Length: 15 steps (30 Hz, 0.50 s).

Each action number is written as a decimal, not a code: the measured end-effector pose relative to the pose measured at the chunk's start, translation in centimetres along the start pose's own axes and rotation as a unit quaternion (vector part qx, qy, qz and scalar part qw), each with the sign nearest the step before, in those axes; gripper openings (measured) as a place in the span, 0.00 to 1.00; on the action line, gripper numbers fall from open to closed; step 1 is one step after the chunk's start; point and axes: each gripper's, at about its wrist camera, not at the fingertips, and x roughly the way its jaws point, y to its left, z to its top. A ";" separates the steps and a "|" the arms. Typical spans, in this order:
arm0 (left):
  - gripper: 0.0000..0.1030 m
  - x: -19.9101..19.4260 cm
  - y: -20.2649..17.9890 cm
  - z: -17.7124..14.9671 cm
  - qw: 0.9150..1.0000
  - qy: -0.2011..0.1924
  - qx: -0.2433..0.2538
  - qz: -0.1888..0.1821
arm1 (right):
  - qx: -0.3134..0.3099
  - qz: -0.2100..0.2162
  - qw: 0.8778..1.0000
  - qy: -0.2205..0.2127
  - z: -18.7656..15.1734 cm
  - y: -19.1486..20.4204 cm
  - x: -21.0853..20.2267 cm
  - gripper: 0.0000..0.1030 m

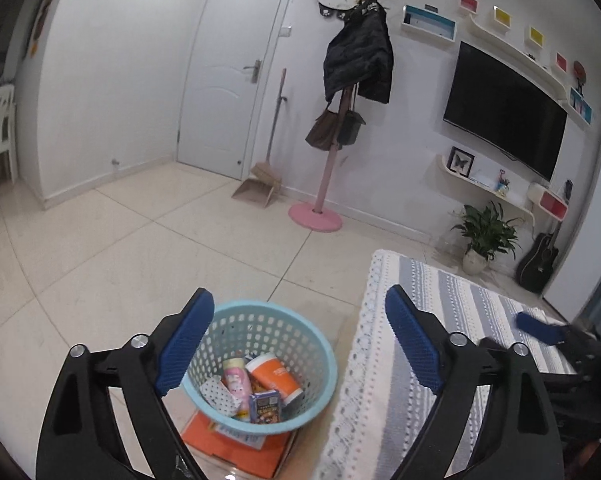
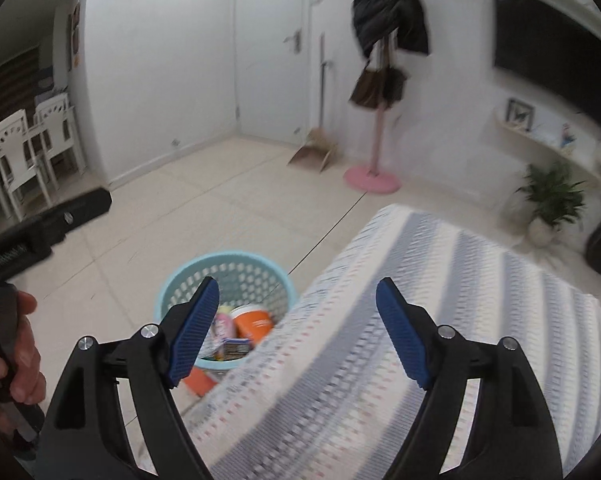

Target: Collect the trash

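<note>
1. The left gripper, tilted downward, has its blue-padded jaws spread wide with nothing between them.
2. The right gripper, also tilted downward, is wide and empty too.
3. The person's hand grips a black handle at nine o'clock in the right wrist view.
4. The light-blue perforated plastic basket stands on the floor at six o'clock, beside the striped tablecloth, and holds an orange paper cup, a pink bottle and a small carton.

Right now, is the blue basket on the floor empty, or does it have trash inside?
Not empty. The blue basket holds an orange paper cup, a pink bottle, a small carton and a dotted wrapper; it is far from full.
</note>
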 end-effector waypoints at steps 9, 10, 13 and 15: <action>0.87 -2.0 -4.8 -5.5 0.999 0.023 0.005 0.046 | 0.043 -0.010 0.997 -0.060 -2.8 -5.2 -6.2 0.92; 0.88 -1.8 -5.3 -5.8 0.998 0.020 0.008 0.053 | 0.048 -0.011 0.997 -0.058 -3.1 -5.6 -6.0 0.92; 0.89 -1.5 -6.8 -7.2 0.997 0.002 0.022 0.073 | 0.054 -0.017 0.997 -0.047 -4.8 -6.7 -6.2 0.92; 0.89 -1.0 -7.6 -7.9 0.996 -0.010 0.030 0.085 | 0.057 -0.022 0.997 -0.040 -5.5 -7.6 -6.1 0.92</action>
